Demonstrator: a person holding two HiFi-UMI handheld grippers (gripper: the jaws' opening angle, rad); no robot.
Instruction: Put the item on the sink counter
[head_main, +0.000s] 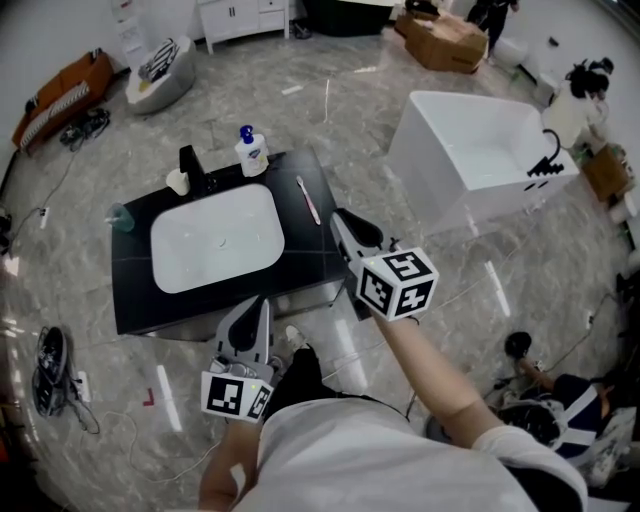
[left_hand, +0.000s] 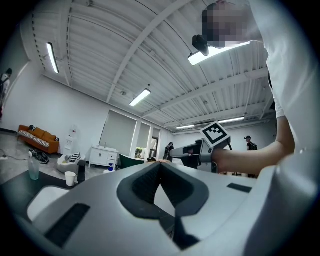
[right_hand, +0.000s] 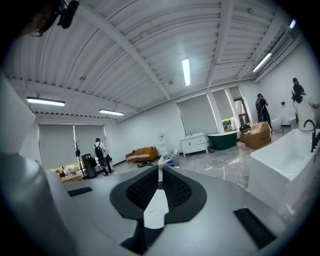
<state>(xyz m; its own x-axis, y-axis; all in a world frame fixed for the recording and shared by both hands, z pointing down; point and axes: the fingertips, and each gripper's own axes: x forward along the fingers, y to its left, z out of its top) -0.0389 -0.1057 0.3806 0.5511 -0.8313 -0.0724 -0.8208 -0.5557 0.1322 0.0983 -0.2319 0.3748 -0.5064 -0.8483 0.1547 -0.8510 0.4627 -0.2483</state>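
Observation:
The black sink counter (head_main: 310, 255) holds a white basin (head_main: 216, 238). A pink toothbrush (head_main: 307, 200) lies on the counter just right of the basin. Behind the basin stand a white soap bottle with a blue pump (head_main: 251, 152), a black faucet (head_main: 192, 168) and a small white cup (head_main: 178, 182). My right gripper (head_main: 338, 215) is shut and empty over the counter's right edge, a little right of the toothbrush. My left gripper (head_main: 262, 300) hangs shut and empty at the counter's front edge. In both gripper views the jaws (left_hand: 160, 164) (right_hand: 160, 167) meet with nothing between them.
A translucent teal cup (head_main: 119, 217) sits at the counter's left edge. A white bathtub (head_main: 480, 150) stands to the right. Cardboard boxes (head_main: 440, 38), a white cabinet (head_main: 240, 15) and an orange sofa (head_main: 62, 92) lie at the back. Cables and shoes (head_main: 48, 365) litter the floor at left.

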